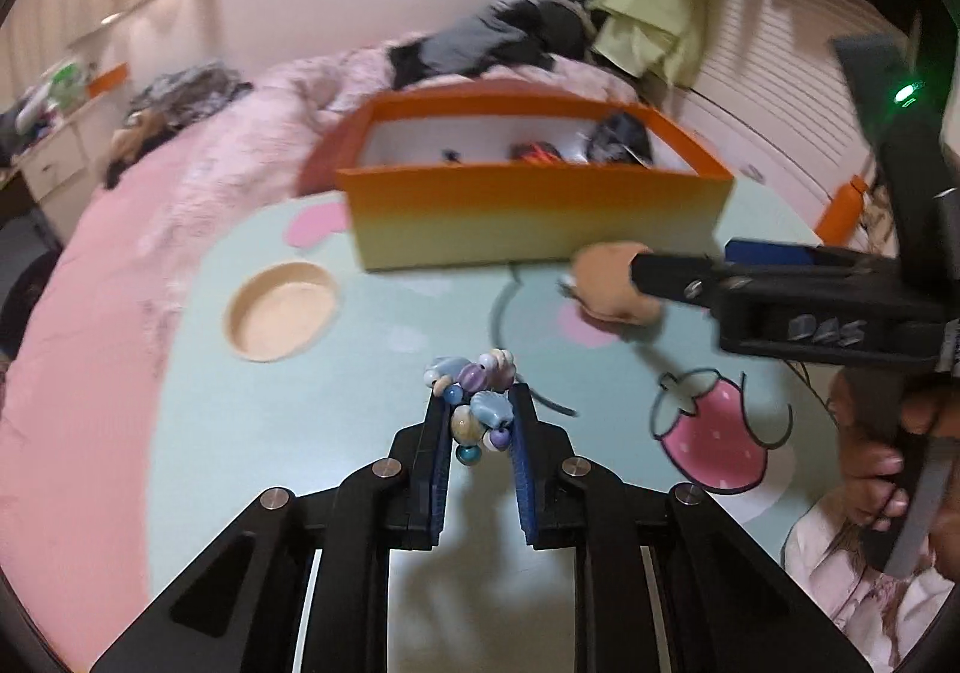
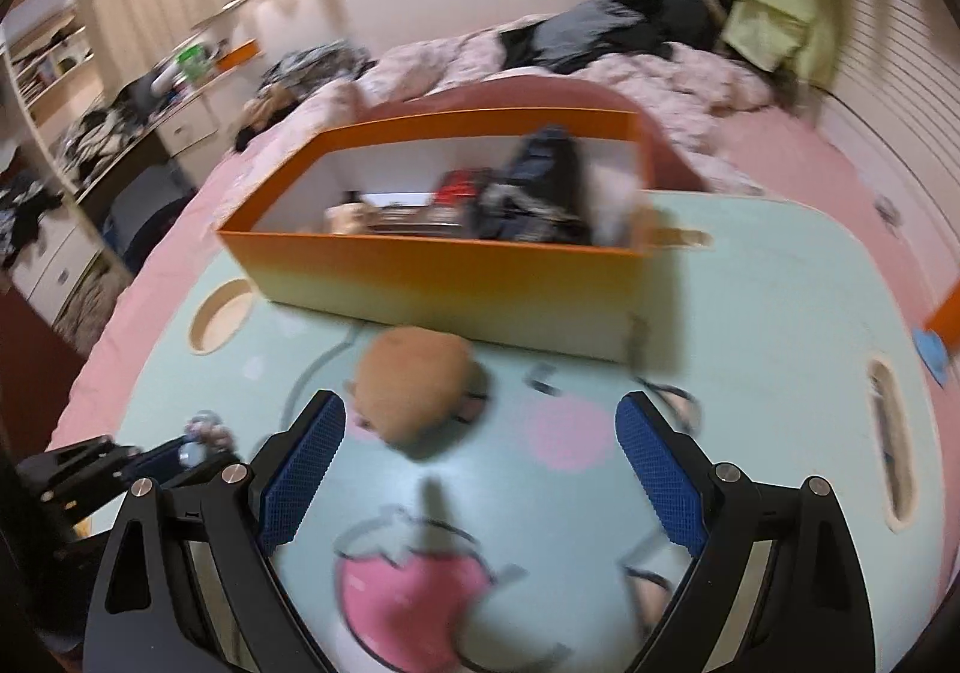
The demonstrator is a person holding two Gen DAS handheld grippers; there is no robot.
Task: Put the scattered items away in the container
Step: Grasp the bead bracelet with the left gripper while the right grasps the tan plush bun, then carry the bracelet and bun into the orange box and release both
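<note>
My left gripper (image 1: pixel 480 400) is shut on a bracelet of pastel beads (image 1: pixel 474 415), which hangs bunched between its blue pads above the mint table. In the right wrist view the left gripper (image 2: pixel 192 451) shows at the lower left with beads at its tip. My right gripper (image 2: pixel 480 403) stands open. A brown plush toy (image 2: pixel 414 391) lies on the table between its fingertips, close to the left pad (image 2: pixel 306 457). The left wrist view shows that toy (image 1: pixel 612 283) at the right gripper's tips. Behind stands the orange box (image 1: pixel 540 205) (image 2: pixel 432 265), holding several dark and red things.
The mint lap table (image 1: pixel 270 433) with a strawberry print lies on a pink bed. It has a round recess (image 1: pixel 282 310) at the left and a slot (image 2: pixel 888 445) at the right. An orange piece (image 1: pixel 840 211) sits at the right edge. A hand (image 1: pixel 882 469) grips the right tool.
</note>
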